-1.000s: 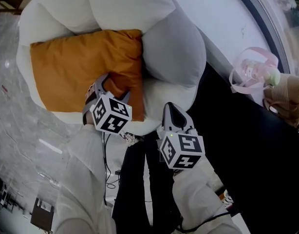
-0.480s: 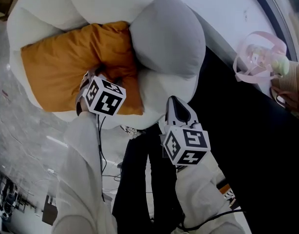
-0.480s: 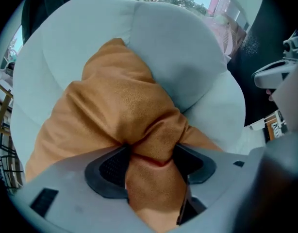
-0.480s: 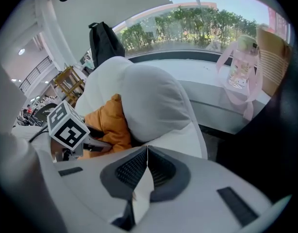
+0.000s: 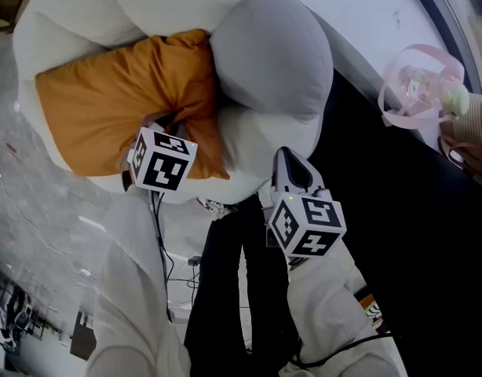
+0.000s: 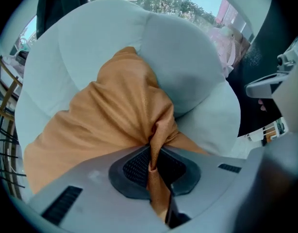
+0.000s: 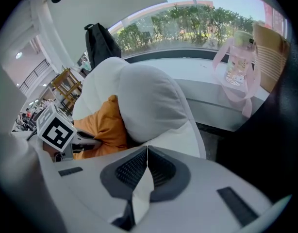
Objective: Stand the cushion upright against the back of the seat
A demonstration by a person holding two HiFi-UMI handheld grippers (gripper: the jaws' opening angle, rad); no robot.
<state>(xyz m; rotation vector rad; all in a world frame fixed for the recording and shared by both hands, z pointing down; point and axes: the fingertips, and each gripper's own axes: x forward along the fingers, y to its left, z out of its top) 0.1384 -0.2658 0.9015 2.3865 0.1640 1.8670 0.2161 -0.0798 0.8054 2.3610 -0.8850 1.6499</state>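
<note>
One orange cushion (image 5: 107,100) lies flat on the white seat (image 5: 261,151), its long axis running left to right. The left gripper (image 6: 156,142) fingers have just closed and now pinch its near edge. The right gripper (image 7: 147,152) fingers are closed, well clear of the cushion.

My left gripper (image 5: 163,124) points steeply down from a white-sleeved left forearm (image 5: 135,281). Its jaws have just been closing and now pinch a fold of the orange cushion (image 6: 115,110) between the pads. My right gripper (image 5: 288,157) hangs beside it, a little lower in the head view, also tilted downward, jaws drawn together at the tips, on my right forearm (image 5: 329,297)
</note>
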